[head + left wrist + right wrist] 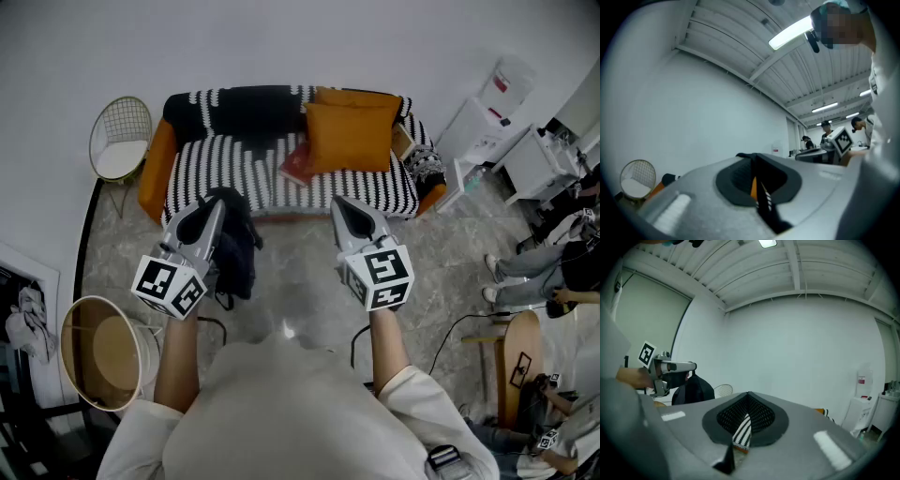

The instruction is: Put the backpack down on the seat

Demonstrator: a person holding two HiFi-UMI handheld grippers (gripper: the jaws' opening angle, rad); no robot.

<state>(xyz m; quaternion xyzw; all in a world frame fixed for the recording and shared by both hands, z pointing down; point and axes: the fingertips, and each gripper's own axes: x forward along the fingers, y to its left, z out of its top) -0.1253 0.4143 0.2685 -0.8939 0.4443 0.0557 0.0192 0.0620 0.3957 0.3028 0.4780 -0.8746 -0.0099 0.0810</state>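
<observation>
Sofa seat [225,173]: left half bare, only the striped cover. Right half blocked by the orange cushion [349,136] leaning on the backrest, with a flat red item [298,167] just beside it near the seat's middle. Wire chair [120,141] stands close off the sofa's left arm. Round basket [98,352] sits at the person's left. Floor up to the sofa's front edge is open. The backpack [234,244] hangs there near the left front edge.
</observation>
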